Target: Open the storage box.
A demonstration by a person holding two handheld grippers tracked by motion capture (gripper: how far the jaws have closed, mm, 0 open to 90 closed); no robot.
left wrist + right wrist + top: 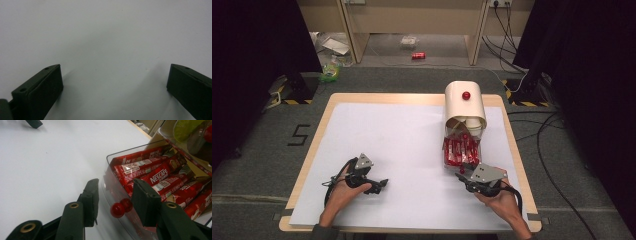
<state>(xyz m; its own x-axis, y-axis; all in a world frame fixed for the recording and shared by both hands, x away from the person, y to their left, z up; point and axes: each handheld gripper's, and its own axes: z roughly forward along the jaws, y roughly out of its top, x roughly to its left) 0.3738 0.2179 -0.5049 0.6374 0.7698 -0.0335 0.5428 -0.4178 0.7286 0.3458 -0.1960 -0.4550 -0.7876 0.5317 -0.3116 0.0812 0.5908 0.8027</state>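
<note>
A clear box [460, 150] packed with red Nescafe sachets [155, 176] stands on the right of the white sheet [402, 145]. Behind it a cream lid [464, 107] with a red knob [466, 95] leans back over white cups [472, 123]. My right gripper [462, 176] sits at the box's near wall. In the right gripper view the right gripper [116, 192] is open, its jaws either side of a small red knob [117, 210] on that wall, the left jaw clearly apart from it. My left gripper [383, 183] rests low over the sheet at front left. The left gripper [113, 82] is open and holds nothing.
The wooden table [312, 150] shows as a rim around the sheet. Beyond the table, the floor holds a red can [418, 55], a green item [330, 71] and cables [557, 150]. The other gripper's jaw [33, 123] shows far off in the right gripper view.
</note>
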